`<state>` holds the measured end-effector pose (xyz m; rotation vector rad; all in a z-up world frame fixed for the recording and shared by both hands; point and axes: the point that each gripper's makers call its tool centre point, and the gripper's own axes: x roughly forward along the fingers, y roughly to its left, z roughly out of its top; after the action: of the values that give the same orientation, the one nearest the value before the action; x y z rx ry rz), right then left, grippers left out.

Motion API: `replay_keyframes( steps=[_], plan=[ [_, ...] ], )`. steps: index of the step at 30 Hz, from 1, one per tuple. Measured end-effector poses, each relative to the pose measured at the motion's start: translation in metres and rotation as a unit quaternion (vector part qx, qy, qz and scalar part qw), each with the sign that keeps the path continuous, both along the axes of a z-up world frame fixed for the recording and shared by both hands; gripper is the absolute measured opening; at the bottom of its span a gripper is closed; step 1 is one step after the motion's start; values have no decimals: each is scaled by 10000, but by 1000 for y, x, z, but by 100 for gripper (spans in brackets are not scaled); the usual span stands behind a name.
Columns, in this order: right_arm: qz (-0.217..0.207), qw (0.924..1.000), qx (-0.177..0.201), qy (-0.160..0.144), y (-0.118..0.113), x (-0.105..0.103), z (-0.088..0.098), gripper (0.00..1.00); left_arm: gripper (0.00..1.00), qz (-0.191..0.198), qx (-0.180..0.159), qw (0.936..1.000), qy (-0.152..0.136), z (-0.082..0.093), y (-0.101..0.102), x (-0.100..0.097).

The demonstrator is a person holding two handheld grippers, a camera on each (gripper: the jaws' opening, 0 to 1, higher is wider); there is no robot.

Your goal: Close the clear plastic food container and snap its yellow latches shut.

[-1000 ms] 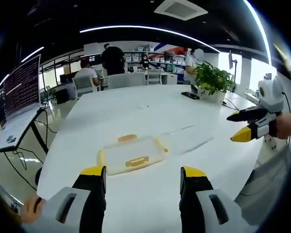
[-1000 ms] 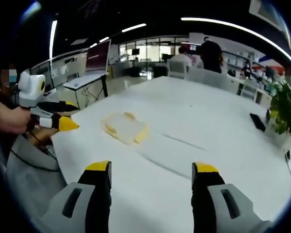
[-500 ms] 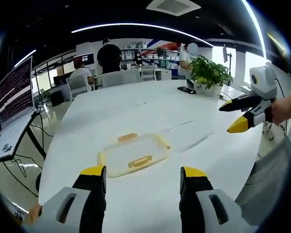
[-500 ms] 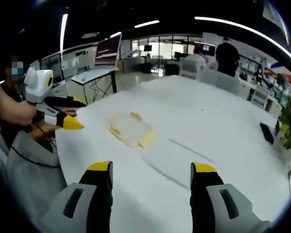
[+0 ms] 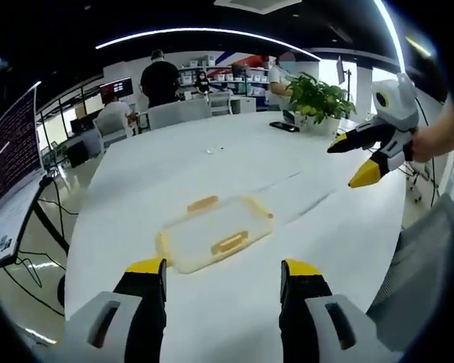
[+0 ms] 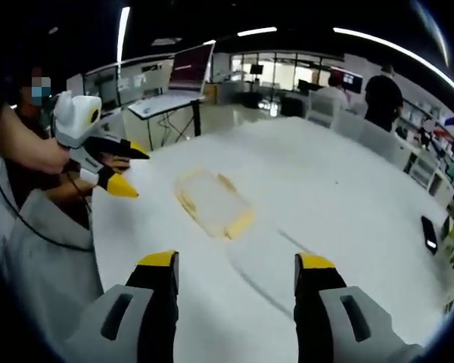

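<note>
The broad white oval table (image 5: 212, 162) carries the flat clear plastic food container with yellow rim (image 5: 216, 240), lid seemingly down, lying just ahead of the left gripper (image 5: 222, 278), long axis running across its jaws; the right gripper (image 6: 234, 271) sits farther off, so the left looks nearer; both grippers stand wide open, holding nothing; one yellow latch (image 5: 230, 243) faces the left jaws.

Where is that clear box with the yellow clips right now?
The clear container lies flat on the white table, near its front edge, just ahead of the open left gripper. In the right gripper view it sits left of centre.
</note>
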<state>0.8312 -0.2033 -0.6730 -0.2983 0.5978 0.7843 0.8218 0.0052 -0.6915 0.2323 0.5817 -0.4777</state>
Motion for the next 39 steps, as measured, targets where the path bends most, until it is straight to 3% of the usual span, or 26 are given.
replay_keyframes(
  steps=[8, 13, 17, 27, 30, 32, 39],
  plan=[
    [338, 9992, -118, 156, 12, 2, -10, 56, 55, 18, 57, 10000, 72, -3, 13, 12],
    [566, 9979, -178, 243, 18, 6, -15, 53, 55, -500, 190, 9982, 273, -12, 7, 13],
    [616, 9975, -200, 298, 20, 13, -15, 53, 55, -682, 395, 9965, 269, -15, 8, 17],
    [830, 9957, -302, 290, 27, 27, -17, 53, 55, -946, 421, 9938, 406, -20, 16, 29],
    [994, 9940, -363, 275, 32, 32, -17, 53, 55, -1156, 478, 9908, 521, -22, 18, 31],
    [1049, 9934, -359, 299, 34, 34, -17, 53, 55, -1361, 812, 9863, 461, -23, 23, 36],
    [1356, 9892, -369, 423, 47, 45, -18, 53, 55, -1784, 961, 9780, 493, -22, 19, 48]
  ],
)
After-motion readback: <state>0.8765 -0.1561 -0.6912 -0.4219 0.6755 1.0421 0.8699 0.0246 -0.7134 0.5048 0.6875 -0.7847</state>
